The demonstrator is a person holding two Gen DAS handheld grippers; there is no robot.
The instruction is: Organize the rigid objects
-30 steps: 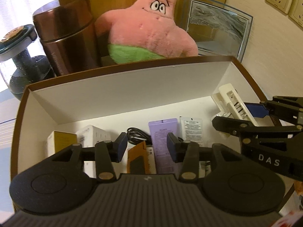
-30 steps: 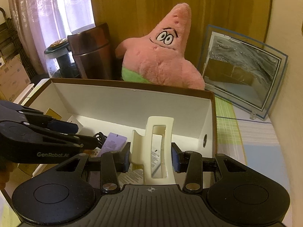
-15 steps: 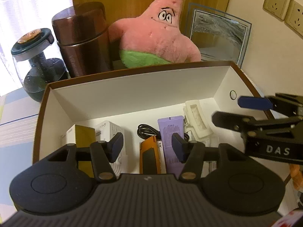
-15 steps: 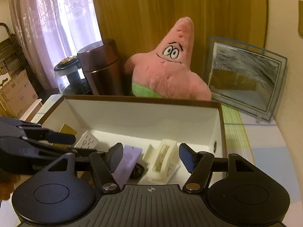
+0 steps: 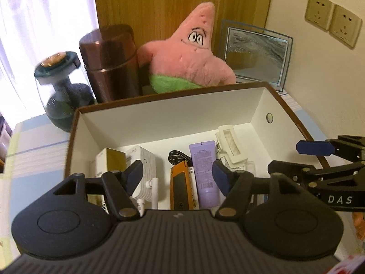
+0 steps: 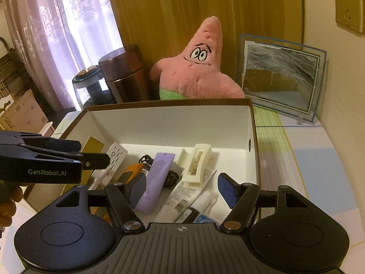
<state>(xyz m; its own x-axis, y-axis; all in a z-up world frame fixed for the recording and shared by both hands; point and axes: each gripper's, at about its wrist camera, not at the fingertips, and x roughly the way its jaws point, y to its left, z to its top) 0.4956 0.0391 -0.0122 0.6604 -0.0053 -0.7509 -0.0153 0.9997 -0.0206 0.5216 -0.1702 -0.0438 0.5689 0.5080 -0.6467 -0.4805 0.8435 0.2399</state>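
Observation:
A brown cardboard box with white inside (image 5: 257,100) (image 6: 255,141) holds several items: a cream hair claw clip (image 5: 230,146) (image 6: 198,162), a purple tube (image 5: 204,171) (image 6: 158,178), an orange device (image 5: 181,187) (image 6: 130,173), a black cable (image 5: 176,155), a white adapter (image 5: 142,159) (image 6: 116,154) and a gold box (image 5: 113,159) (image 6: 92,146). My left gripper (image 5: 176,177) is open and empty above the box's near side. My right gripper (image 6: 182,187) is open and empty above the box's near right part; it also shows in the left wrist view (image 5: 296,157).
Behind the box stand a pink starfish plush (image 5: 189,54) (image 6: 198,66), a brown thermos (image 5: 109,61) (image 6: 124,73), a dark glass jar (image 5: 61,86) and a glass picture frame (image 5: 255,50) (image 6: 280,77). Wall sockets (image 5: 333,20) are on the right wall. Paper packets (image 6: 189,194) lie in the box.
My right gripper opened and let go of the cream hair clip, which now lies in the box. Both grippers pulled back and up from the box.

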